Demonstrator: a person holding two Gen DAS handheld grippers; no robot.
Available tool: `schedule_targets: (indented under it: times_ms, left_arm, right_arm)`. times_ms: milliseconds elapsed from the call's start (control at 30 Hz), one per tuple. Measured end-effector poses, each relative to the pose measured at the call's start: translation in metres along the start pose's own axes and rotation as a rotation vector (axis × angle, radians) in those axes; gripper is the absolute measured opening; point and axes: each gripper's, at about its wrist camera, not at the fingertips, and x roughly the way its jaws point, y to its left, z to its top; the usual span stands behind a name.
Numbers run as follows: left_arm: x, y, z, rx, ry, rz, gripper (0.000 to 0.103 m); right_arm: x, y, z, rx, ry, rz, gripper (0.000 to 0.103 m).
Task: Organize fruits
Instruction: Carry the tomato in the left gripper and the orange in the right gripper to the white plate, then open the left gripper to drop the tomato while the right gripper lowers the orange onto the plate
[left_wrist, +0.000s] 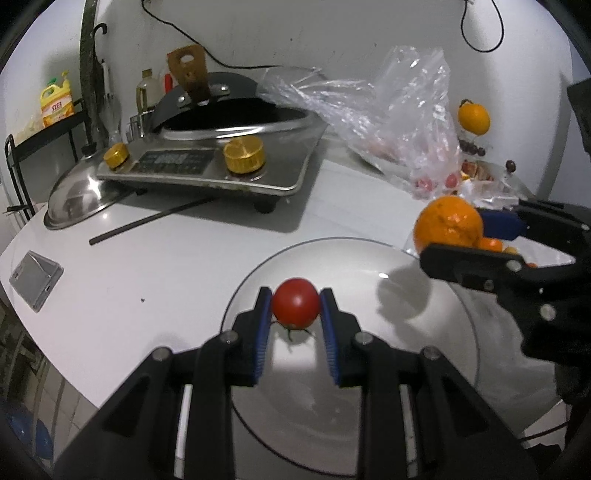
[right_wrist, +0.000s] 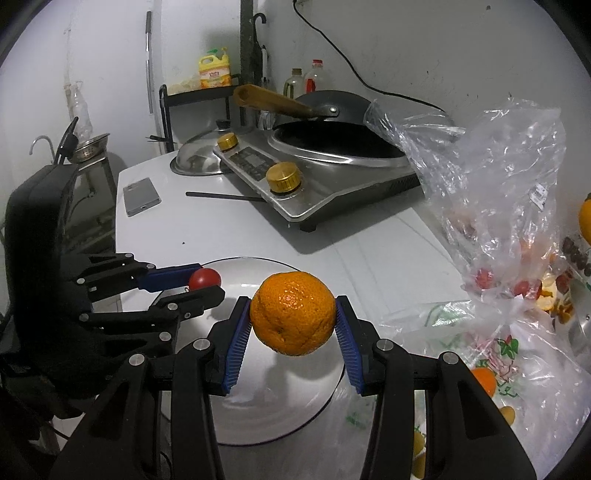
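A white table (left_wrist: 184, 258) fills the middle of both views. On its far part, toward the upper centre of each frame, sits a stainless-steel induction cooker with two gold knobs (left_wrist: 207, 166) carrying a black wok with a wooden handle (right_wrist: 332, 133). A crumpled clear plastic bag (right_wrist: 498, 192) with small red fruits inside takes up the right side of the right wrist view. Low in the centre of both frames lies a round, shiny metal plate (left_wrist: 424, 350), bare of fruit. The right gripper (right_wrist: 293, 321) holds its blue-padded jaws partly apart, clamped on a bumpy orange mandarin (right_wrist: 293, 314) that hangs above the plate. The left gripper (left_wrist: 295, 314) has its jaws nearly closed, pinching a small red tomato (left_wrist: 295, 308) at its sides, also above the plate, stem end down. In the right wrist view the tomato shows at left centre, near the plate's far left rim.
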Motion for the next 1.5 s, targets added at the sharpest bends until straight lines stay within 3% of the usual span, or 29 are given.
schedule_targets:
  times_ms: [500,733,800,1367,1500]
  left_arm:
    - [0.023,0.002,-0.001,-0.001,0.039,0.018,0.029]
    - [0.008,0.007,0.001,-0.029,0.004,0.012,0.039]
    - [0.001,0.011,0.001,-0.039,-0.013,0.015,0.054]
    - [-0.015,0.044,-0.012,-0.113,-0.046,0.044,0.055]
    - [-0.017,0.047,-0.015,-0.125,-0.05,0.041,0.061]
  right_arm:
    - [0.018,-0.008,0.0,0.018,0.027,-0.009,0.048]
    - [0.022,-0.006,0.002,0.016,0.035,-0.015,0.048]
    - [0.026,-0.005,0.003,0.018,0.042,-0.015,0.048]
    - [0.073,0.018,0.01,0.003,0.14,0.009,0.048]
    - [0.079,0.019,0.009,0.005,0.152,0.006,0.048]
